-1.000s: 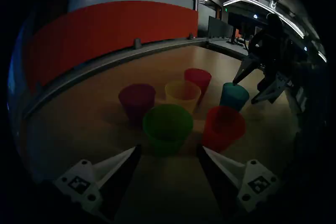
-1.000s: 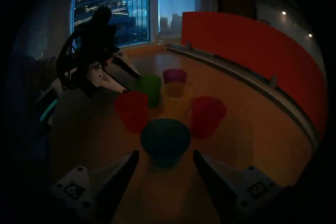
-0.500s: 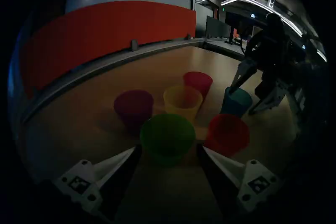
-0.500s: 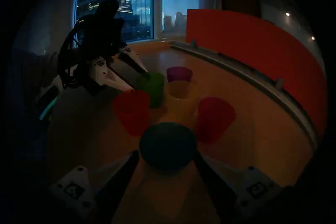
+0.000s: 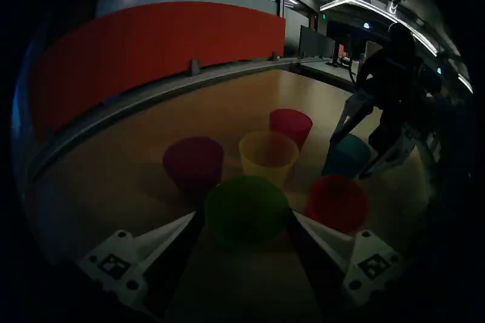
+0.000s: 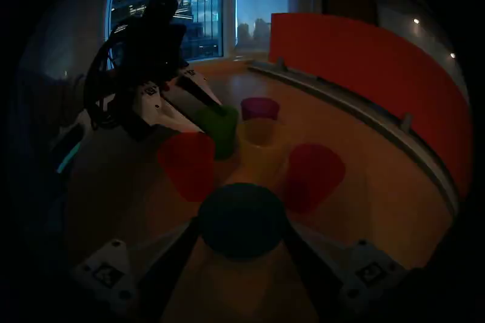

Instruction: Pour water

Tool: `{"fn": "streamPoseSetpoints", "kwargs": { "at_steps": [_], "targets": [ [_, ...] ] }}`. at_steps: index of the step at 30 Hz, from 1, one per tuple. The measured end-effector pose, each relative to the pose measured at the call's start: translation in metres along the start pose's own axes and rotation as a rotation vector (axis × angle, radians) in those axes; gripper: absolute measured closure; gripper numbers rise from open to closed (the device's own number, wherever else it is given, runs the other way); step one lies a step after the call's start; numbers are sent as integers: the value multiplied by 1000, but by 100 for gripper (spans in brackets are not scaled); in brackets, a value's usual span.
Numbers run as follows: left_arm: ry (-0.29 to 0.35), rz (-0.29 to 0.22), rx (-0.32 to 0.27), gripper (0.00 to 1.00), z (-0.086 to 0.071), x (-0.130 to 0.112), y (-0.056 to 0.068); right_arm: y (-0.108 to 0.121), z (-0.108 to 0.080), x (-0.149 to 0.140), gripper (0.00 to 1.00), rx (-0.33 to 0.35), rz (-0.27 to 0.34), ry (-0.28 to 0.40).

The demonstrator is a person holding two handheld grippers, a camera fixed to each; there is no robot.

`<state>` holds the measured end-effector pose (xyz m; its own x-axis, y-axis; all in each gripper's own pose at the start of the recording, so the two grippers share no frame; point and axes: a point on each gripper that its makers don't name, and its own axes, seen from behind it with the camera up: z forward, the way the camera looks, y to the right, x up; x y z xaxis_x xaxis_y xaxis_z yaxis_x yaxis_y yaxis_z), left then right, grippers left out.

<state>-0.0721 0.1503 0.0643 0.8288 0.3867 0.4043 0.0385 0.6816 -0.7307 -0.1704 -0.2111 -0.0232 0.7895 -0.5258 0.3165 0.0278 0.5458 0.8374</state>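
Green cup [image 5: 245, 202] sits between spread fingers of left gripper [image 5: 243, 215].

The left hand-held gripper [image 5: 245, 229] and the right hand-held gripper [image 6: 241, 235] both sit low, fingers spread wide.

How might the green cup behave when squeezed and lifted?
The green cup looks like thin translucent plastic: probably light, may flex under a squeeze. Its smooth, tapered walls could slip. Whether it holds water is too dark to tell.
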Motion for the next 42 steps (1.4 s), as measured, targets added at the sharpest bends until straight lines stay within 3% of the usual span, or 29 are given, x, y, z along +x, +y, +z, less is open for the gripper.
{"fn": "streamPoseSetpoints", "kwargs": {
  "at_steps": [11,15,26,42],
  "targets": [
    [-5,6,6,4,3,0,0,1,1,0,5,-1,-3,3],
    [-14,5,10,11,4,-2,-1,1,1,0,5,-2,-5,4],
    [-14,1,18,13,4,-2,-3,4,3,0,5,-7,-5,10],
    [20,3,23,13,-7,5,0,7,-1,2,6,-33,27,37]
  ]
}}
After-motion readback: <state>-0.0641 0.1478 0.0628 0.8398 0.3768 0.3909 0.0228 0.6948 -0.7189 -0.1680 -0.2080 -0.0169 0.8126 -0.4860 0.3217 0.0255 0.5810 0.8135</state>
